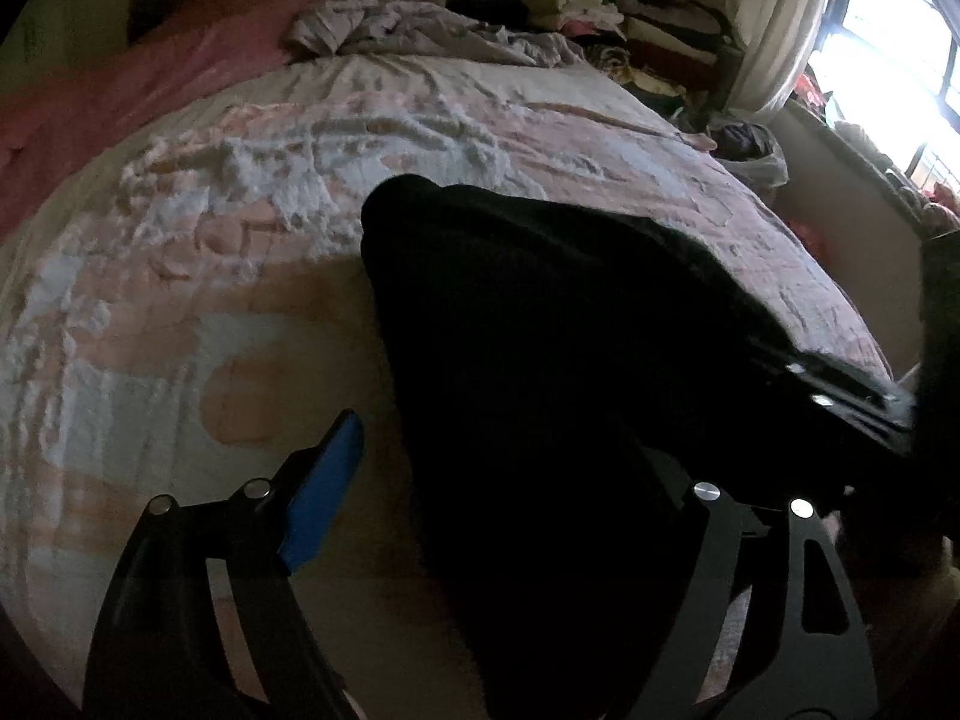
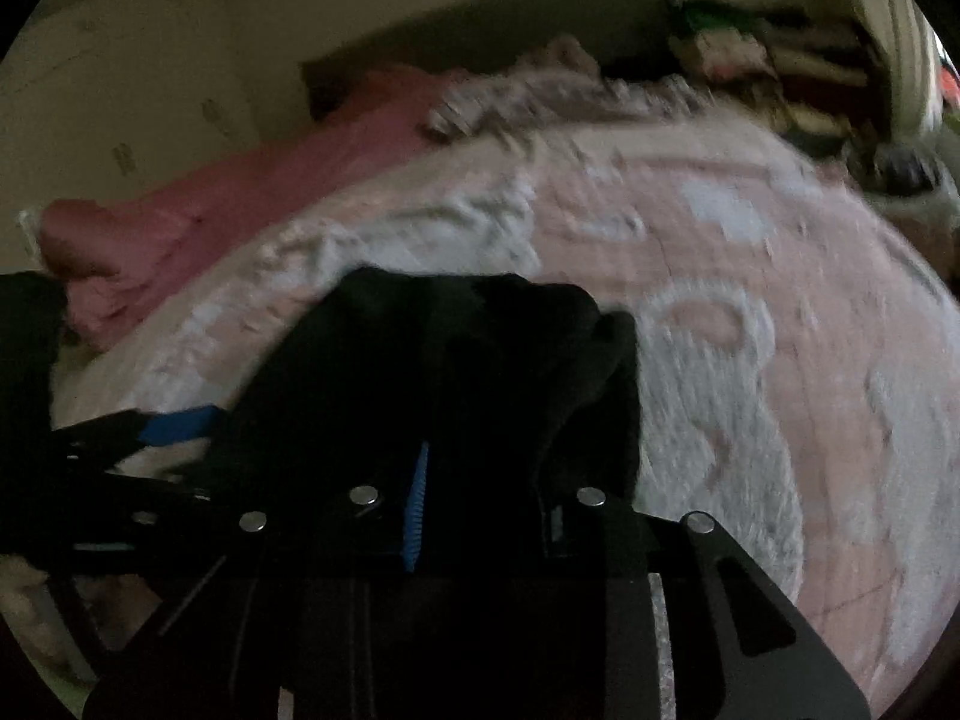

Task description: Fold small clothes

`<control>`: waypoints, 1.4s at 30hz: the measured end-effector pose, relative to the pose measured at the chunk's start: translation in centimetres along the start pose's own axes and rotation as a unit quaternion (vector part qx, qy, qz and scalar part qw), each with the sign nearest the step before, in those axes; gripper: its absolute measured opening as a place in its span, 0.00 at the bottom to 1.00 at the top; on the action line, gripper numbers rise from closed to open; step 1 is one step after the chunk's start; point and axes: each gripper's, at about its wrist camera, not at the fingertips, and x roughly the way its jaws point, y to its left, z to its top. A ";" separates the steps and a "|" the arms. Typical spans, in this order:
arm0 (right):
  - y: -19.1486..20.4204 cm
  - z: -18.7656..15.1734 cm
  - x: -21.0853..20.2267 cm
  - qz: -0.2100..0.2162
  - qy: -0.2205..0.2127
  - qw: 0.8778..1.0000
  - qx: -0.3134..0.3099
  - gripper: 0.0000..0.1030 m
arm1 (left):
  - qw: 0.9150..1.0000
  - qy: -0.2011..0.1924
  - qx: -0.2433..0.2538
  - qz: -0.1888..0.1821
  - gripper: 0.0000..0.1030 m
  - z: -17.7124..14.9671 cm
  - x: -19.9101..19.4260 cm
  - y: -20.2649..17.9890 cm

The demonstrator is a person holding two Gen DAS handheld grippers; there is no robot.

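Note:
A black garment (image 1: 540, 324) hangs over the pink and white bedspread (image 1: 240, 240). My left gripper (image 1: 480, 468) is open: its blue left pad (image 1: 324, 492) stands clear of the cloth, which drapes between the jaws and hides the right finger. My right gripper (image 2: 444, 480) is shut on the black garment (image 2: 480, 360), with a strip of blue pad (image 2: 417, 504) showing beside the bunched cloth. The right gripper also shows at the right edge of the left wrist view (image 1: 840, 402), gripping the garment's edge. The left gripper's blue pad shows in the right wrist view (image 2: 174, 426).
A crumpled pale garment (image 1: 420, 30) and a pink blanket (image 1: 150, 90) lie at the head of the bed. Stacked clothes (image 1: 630, 6) fill the far right corner beside a curtain (image 1: 780, 18) and bright window. The bed's right edge (image 1: 840, 288) drops off.

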 end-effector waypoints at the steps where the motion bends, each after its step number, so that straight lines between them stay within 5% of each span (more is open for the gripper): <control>1: -0.7 -0.2 0.4 0.003 0.003 1.000 0.015 0.30 | 1.000 0.002 -0.001 -0.001 0.72 -0.1 0.2 0.0; 5: -1.2 -0.5 0.7 0.007 0.008 0.999 0.043 0.45 | 1.000 0.003 -0.007 -0.006 0.72 -0.2 0.4 0.1; 14: -0.7 -2.5 -2.0 0.026 0.027 0.997 0.067 0.61 | 1.000 0.002 -0.008 -0.005 0.72 -0.8 -0.2 0.5; 19: 0.0 -3.9 -3.4 0.032 0.037 0.996 0.079 0.61 | 1.000 0.000 0.001 -0.006 0.72 -1.5 -1.0 0.2; 22: 0.7 -4.1 -3.7 0.014 0.033 0.998 0.055 0.38 | 1.000 0.000 0.007 -0.008 0.72 -2.2 -1.3 -0.1; 25: 1.3 -4.4 -3.2 -0.013 0.034 0.999 0.037 0.37 | 1.000 0.002 0.007 -0.007 0.72 -2.6 -1.2 -0.1; 28: 0.8 -4.7 -2.7 -0.041 0.029 0.998 0.038 0.53 | 1.000 0.005 0.005 -0.006 0.72 -2.8 -1.2 -0.3; 36: 1.2 -5.6 -4.3 -0.036 0.003 0.998 0.054 0.65 | 1.000 0.005 0.001 -0.004 0.72 -3.2 -1.7 -0.2; 39: 1.8 -5.9 -6.0 -0.057 -0.028 0.997 0.047 0.87 | 1.000 0.002 -0.005 -0.007 0.72 -3.3 -2.2 0.0; 42: 2.2 -6.2 -8.6 -0.073 -0.068 0.994 0.039 0.95 | 1.000 -0.004 -0.003 -0.007 0.74 -3.4 -3.2 -0.1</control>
